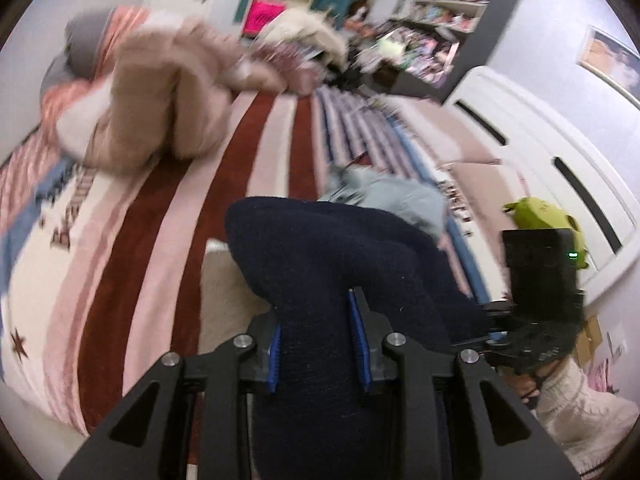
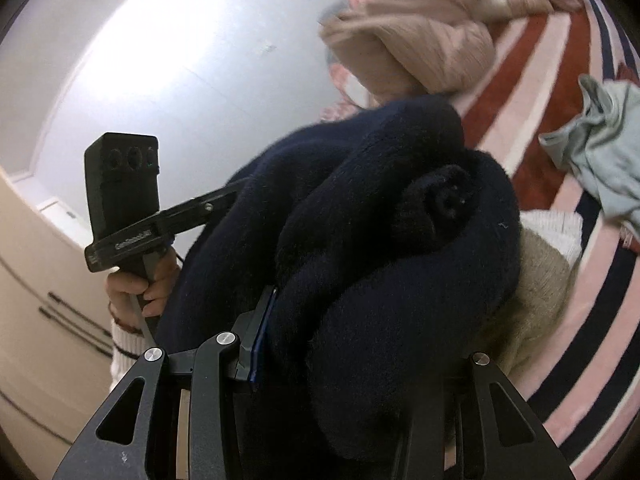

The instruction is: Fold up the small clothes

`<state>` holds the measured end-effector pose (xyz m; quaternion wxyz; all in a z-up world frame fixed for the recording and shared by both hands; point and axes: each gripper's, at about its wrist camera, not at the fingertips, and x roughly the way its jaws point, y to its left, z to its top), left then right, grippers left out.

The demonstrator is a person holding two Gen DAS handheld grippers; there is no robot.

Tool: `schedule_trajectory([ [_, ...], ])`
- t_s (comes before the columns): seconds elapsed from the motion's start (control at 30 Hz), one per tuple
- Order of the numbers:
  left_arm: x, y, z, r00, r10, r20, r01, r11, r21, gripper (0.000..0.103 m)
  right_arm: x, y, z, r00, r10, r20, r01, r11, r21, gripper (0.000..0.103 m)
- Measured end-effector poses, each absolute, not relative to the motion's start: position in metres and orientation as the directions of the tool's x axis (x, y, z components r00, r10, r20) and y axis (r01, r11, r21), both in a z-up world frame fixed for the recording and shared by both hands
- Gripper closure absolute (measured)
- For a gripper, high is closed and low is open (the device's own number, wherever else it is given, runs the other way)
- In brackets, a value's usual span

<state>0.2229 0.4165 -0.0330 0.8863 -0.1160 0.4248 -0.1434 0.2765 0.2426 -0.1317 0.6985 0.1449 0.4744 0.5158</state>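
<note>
We see a dark navy fleece garment [image 1: 320, 264] bunched up and lifted above the bed, stretched between the two grippers and filling the near middle of both wrist views. The left gripper [image 1: 318, 344] pinches a thick roll of that navy fabric between its blue-padded fingers [image 1: 362, 356], which press against the cloth on both sides. From the right wrist view, the right gripper [image 2: 340, 344] is buried in the same garment [image 2: 360, 240]: one blue-edged finger [image 2: 260, 340] lies against the fabric, while the other is covered by the folds, so we cannot tell how far its jaws stand apart, though the cloth drapes over and between them. Under the navy piece lies a beige knitted garment with a white ribbed edge [image 2: 536, 288], resting on the red, pink and white striped blanket [image 1: 132, 248] that covers the bed. A crumpled pale grey-green cloth [image 1: 392, 196] sits on the blanket just beyond the navy one, and a heap of light pink-beige clothing [image 1: 168, 92] lies farther back. In the left wrist view, a white wardrobe door with dark slot handles [image 1: 540, 144] and a dark bookshelf crowded with colourful items [image 1: 448, 20] stand behind, blurred.
</note>
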Motion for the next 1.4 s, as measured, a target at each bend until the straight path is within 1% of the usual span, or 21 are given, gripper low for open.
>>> schedule_trajectory([
  [0.07,0.234,0.427,-0.054,0.582,-0.352,-0.733,0.127,0.930,-0.345,0.077,0.282,0.250,-0.142,0.032,0.845,-0.534,-0.573,0.453,0.683,0.069],
  [0.23,0.249,0.438,-0.081,0.586,-0.378,-0.717,0.107,0.913,-0.394,0.077,0.299,0.252,-0.154,0.029,0.835,-0.549,-0.544,0.474,0.692,0.068],
  [0.37,0.245,0.434,-0.081,0.608,-0.388,-0.693,0.120,0.908,-0.402,0.075,0.293,0.247,-0.151,0.056,0.815,-0.576,-0.567,0.501,0.654,0.062],
  [0.4,0.243,0.434,-0.080,0.615,-0.382,-0.690,0.115,0.909,-0.401,0.068,0.294,0.247,-0.150,0.056,0.813,-0.580,-0.570,0.503,0.650,0.061],
  [0.43,0.242,0.433,-0.078,0.622,-0.373,-0.688,0.106,0.911,-0.399,0.059,0.292,0.246,-0.149,0.053,0.809,-0.586,-0.571,0.506,0.647,0.060],
  [0.47,0.239,0.434,-0.075,0.635,-0.352,-0.688,0.087,0.917,-0.389,0.053,0.293,0.246,-0.149,0.049,0.806,-0.590,-0.571,0.507,0.646,0.058],
  [0.5,0.236,0.434,-0.072,0.651,-0.336,-0.681,0.076,0.921,-0.381,0.044,0.295,0.248,-0.149,0.049,0.805,-0.591,-0.573,0.507,0.644,0.057],
  [0.53,0.234,0.436,-0.069,0.669,-0.319,-0.671,0.066,0.925,-0.374,0.042,0.293,0.246,-0.147,0.053,0.806,-0.590,-0.580,0.506,0.639,0.057],
  [0.6,0.228,0.437,-0.064,0.704,-0.290,-0.648,0.043,0.929,-0.368,0.041,0.286,0.238,-0.143,0.070,0.806,-0.588,-0.591,0.509,0.626,0.054],
  [0.73,0.211,0.435,-0.054,0.756,-0.222,-0.615,-0.003,0.939,-0.343,0.041,0.276,0.227,-0.134,0.122,0.802,-0.585,-0.619,0.522,0.587,0.050],
  [0.77,0.208,0.433,-0.050,0.758,-0.212,-0.616,-0.009,0.942,-0.336,0.040,0.273,0.224,-0.132,0.130,0.800,-0.586,-0.624,0.525,0.578,0.050],
  [0.8,0.204,0.433,-0.047,0.757,-0.212,-0.617,-0.009,0.942,-0.335,0.034,0.269,0.220,-0.129,0.136,0.798,-0.587,-0.628,0.528,0.571,0.050],
  [0.83,0.200,0.430,-0.042,0.759,-0.215,-0.614,-0.005,0.942,-0.337,0.032,0.266,0.215,-0.126,0.145,0.795,-0.589,-0.631,0.532,0.564,0.050],
  [1.0,0.182,0.406,-0.023,0.775,-0.160,-0.611,-0.017,0.962,-0.273,0.032,0.250,0.192,-0.114,0.191,0.791,-0.581,-0.643,0.548,0.535,0.050],
  [1.1,0.166,0.381,-0.012,0.789,-0.137,-0.599,-0.009,0.972,-0.234,0.031,0.241,0.175,-0.110,0.208,0.792,-0.573,-0.646,0.552,0.528,0.050],
  [1.2,0.152,0.360,-0.007,0.805,-0.134,-0.579,-0.003,0.973,-0.230,0.029,0.227,0.156,-0.103,0.240,0.790,-0.564,-0.659,0.559,0.503,0.049],
  [1.3,0.138,0.325,-0.005,0.823,-0.110,-0.557,0.006,0.983,-0.186,0.029,0.210,0.131,-0.096,0.296,0.781,-0.550,-0.678,0.577,0.456,0.044],
  [1.4,0.131,0.286,-0.007,0.845,-0.080,-0.529,0.003,0.989,-0.145,0.029,0.192,0.103,-0.092,0.371,0.752,-0.545,-0.671,0.623,0.403,0.044],
])
